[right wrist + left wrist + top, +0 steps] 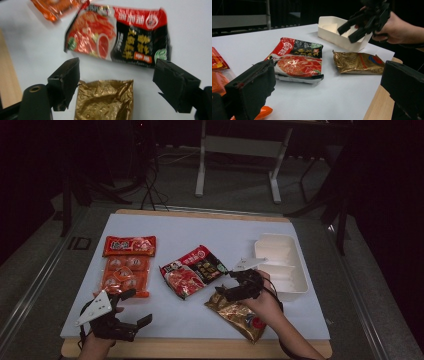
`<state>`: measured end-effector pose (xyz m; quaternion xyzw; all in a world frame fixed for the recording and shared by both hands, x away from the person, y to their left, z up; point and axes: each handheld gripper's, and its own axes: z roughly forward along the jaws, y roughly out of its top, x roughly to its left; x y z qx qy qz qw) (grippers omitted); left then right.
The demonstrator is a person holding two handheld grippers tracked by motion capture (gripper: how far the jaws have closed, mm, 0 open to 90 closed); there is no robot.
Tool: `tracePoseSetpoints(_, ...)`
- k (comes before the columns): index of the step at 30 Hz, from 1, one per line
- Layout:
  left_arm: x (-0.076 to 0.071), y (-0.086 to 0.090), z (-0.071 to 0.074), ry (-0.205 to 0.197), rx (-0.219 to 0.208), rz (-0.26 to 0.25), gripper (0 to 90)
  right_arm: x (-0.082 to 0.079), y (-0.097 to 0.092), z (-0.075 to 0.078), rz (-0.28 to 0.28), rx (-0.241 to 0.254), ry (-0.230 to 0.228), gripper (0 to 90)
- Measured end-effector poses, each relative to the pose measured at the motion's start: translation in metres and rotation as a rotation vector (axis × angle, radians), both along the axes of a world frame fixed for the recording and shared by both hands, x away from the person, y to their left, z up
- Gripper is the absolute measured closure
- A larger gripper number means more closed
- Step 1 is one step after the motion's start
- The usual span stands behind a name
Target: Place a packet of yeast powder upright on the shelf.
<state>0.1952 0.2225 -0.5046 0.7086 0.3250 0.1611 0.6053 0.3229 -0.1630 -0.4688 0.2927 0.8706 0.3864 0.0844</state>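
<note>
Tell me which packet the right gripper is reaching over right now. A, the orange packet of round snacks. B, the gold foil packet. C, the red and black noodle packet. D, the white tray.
B: in the right gripper view the gold foil packet lies between the open jaws of the right gripper, untouched by the pads, while the red and black noodle packet lies farther on.

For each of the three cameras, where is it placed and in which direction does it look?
High view: above the near table edge, looking forward and down; both hands show, with the left gripper and right gripper.
Left gripper view: on the left gripper, looking across the table; its open jaws frame the scene.
Right gripper view: looking down between open jaws at the gold packet.
Shared: the gold packet and the red-and-black packet appear in all three.
</note>
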Motion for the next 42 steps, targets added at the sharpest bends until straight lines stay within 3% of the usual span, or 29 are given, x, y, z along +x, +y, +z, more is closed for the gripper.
tracePoseSetpoints(10,0.001,0.0,-0.001,0.006,0.003,-0.002,0.0,0.016,0.007,-0.028,0.0,-0.086,0.085,27.9)
tracePoseSetpoints(14,0.001,0.0,-0.001,0.008,0.002,0.001,0.0,0.02,0.008,-0.033,-0.002,-0.101,0.108,28.2)
tracePoseSetpoints(19,0.001,0.0,-0.001,0.011,0.0,0.0,0.0,0.024,0.008,-0.043,0.003,-0.13,0.157,33.3)
tracePoseSetpoints(26,0.002,0.0,-0.002,0.017,0.001,-0.001,0.0,0.024,0.009,-0.048,0.022,-0.167,0.189,41.6)
tracePoseSetpoints(29,0.002,0.0,-0.002,0.018,0.002,0.0,0.0,0.023,0.013,-0.051,0.046,-0.196,0.218,54.5)
tracePoseSetpoints(32,0.002,0.0,-0.002,0.015,-0.002,0.004,0.0,0.023,0.014,-0.051,0.046,-0.203,0.218,58.4)
tracePoseSetpoints(34,0.002,0.0,-0.002,0.018,-0.003,0.005,0.0,0.022,0.017,-0.051,0.07,-0.241,0.198,75.2)
tracePoseSetpoints(39,0.002,0.0,-0.002,0.015,0.001,0.002,0.0,0.019,0.024,-0.052,0.073,-0.313,0.163,87.2)
tracePoseSetpoints(42,0.002,0.0,-0.002,0.018,0.003,-0.001,0.0,0.019,0.024,-0.05,0.077,-0.313,0.156,89.5)
